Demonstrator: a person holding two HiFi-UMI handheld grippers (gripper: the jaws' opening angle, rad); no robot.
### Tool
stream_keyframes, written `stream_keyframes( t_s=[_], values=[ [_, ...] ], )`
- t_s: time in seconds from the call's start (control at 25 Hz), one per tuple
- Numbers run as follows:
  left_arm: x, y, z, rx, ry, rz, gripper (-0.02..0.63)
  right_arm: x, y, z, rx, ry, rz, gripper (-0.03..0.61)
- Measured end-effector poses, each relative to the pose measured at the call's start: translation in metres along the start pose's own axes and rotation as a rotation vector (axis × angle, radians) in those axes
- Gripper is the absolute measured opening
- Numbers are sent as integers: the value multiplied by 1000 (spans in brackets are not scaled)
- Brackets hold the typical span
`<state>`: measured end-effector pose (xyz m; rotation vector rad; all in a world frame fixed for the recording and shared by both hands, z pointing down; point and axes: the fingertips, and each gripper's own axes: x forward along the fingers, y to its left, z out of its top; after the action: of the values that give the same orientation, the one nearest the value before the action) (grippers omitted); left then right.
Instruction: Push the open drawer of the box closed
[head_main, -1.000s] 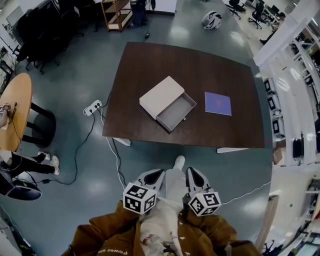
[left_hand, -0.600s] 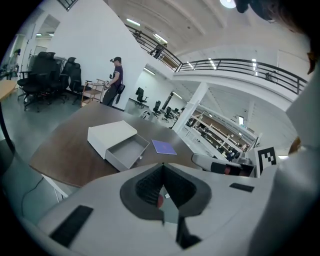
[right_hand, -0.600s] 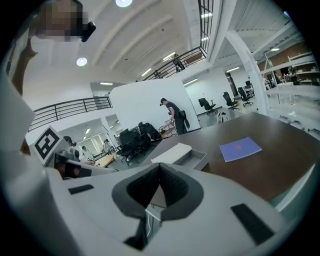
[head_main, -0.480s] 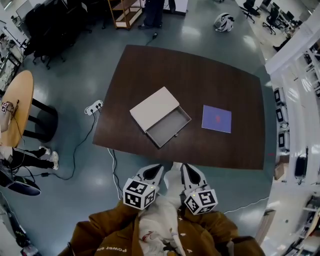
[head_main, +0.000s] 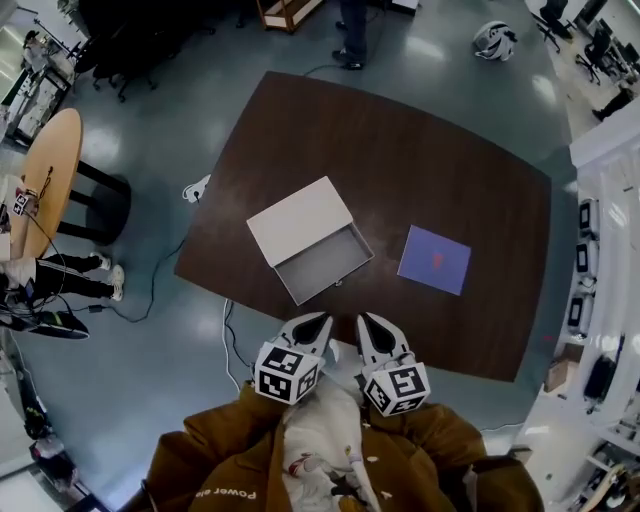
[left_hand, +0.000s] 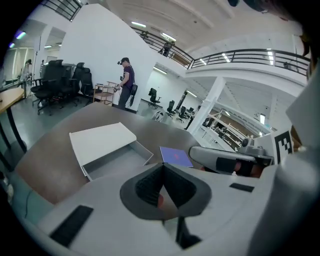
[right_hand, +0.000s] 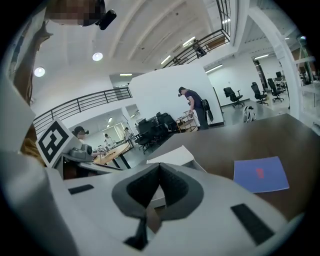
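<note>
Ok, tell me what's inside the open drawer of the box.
The pulled-out part of the drawer shows only its bare grey floor, with nothing in it. The rest, inside the white box, is hidden.

The only legible print is the word "Power", upside down in pale letters on the brown jacket (head_main: 225, 493) at the bottom of the head view, the letters after it unreadable, and the red mark on the blue sheet (head_main: 434, 259) is too small to read.
</note>
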<state>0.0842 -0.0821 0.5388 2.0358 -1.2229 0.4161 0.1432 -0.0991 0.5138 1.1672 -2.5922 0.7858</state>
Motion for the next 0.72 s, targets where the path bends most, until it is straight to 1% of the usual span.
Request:
stream_keyframes(
  t_s=[0.16, 0.28, 0.36, 0.56, 0.64, 0.72],
  values=[
    [21, 8, 15, -38, -22, 37, 5, 23, -11, 7, -19, 33, 58, 6],
    [34, 13, 16, -66, -17, 59, 6, 33, -19, 9, -42, 65, 69, 6],
    [44, 17, 12, -72, -6, 72, 6, 40, -26, 8, -52, 86, 63, 6],
    [67, 37, -4, -43, 19, 125, 6, 58, -34, -9, -96, 163, 68, 6],
    [73, 46, -13, -64, 41, 148, 6, 67, -35, -22, -111, 203, 67, 6],
    [78, 56, -24, -103, 66, 170, 6, 79, -37, -36, -123, 240, 72, 6]
  ],
)
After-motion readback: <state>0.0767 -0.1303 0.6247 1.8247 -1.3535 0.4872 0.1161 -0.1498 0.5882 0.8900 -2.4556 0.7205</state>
